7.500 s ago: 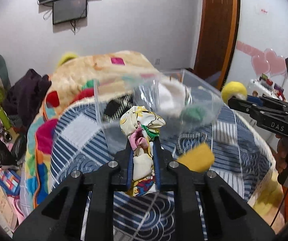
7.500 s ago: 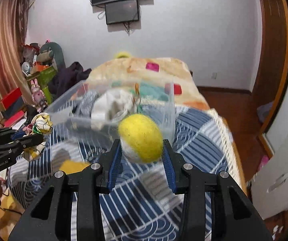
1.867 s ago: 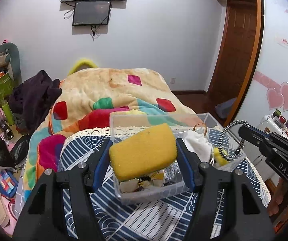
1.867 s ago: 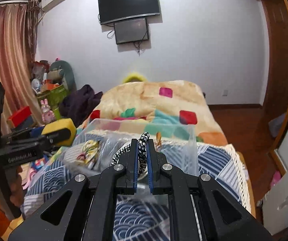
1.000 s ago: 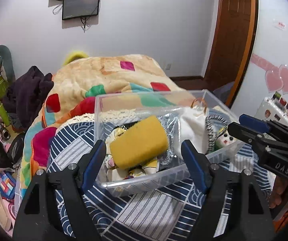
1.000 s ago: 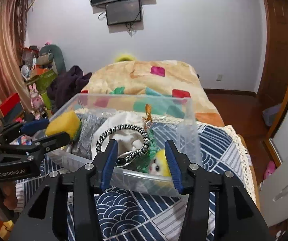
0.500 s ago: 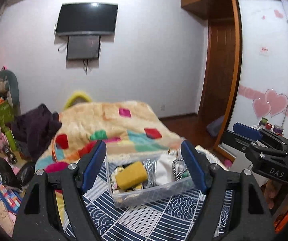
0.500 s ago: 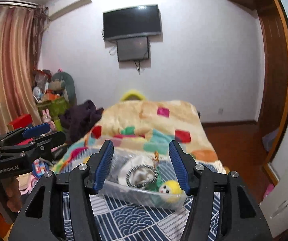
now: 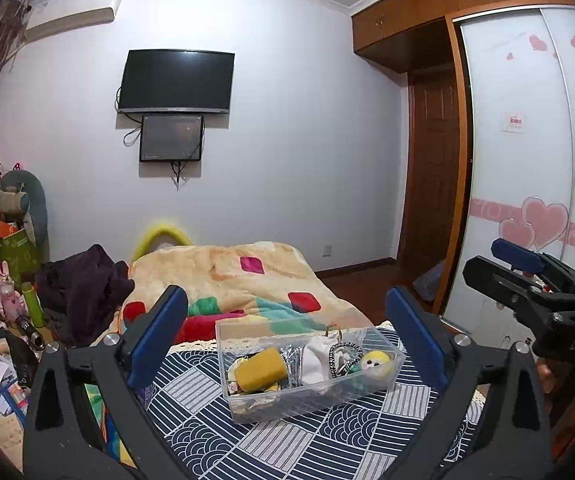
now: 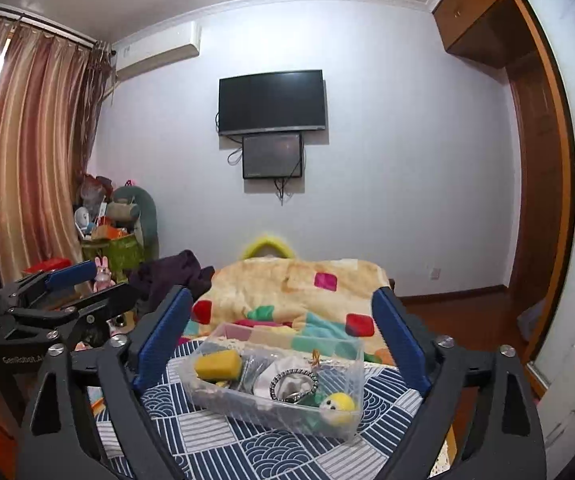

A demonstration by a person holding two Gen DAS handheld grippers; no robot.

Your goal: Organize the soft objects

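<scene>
At the far left we see curtains point(image 10: 19, 152) and a pile of toys and boxes point(image 10: 115, 236) against the wall, with dark clothes point(image 9: 83, 292) heaped beside the bed. Our left gripper point(image 9: 287, 336) hangs above the bed with its jaws spread wide, grasping nothing. Between them, on the blue patterned cover point(image 9: 287, 436), sits the clear plastic box point(image 9: 247, 408). At its left end lies the yellow sponge point(image 9: 260, 372) on a patterned cloth point(image 9: 234, 384); next comes a white cloth point(image 9: 316, 358), then a braided ring point(image 9: 344, 354), and at the right end a yellow plush ball point(image 9: 375, 362). Beyond the box lies a tan blanket point(image 9: 223, 268) with coloured squares, and a television point(image 9: 175, 82) hangs on the far wall. Our right gripper point(image 10: 283, 332) is likewise released, jaws wide and holding nothing, held above the box. A wardrobe point(image 9: 515, 168) with pink hearts stands far right.
</scene>
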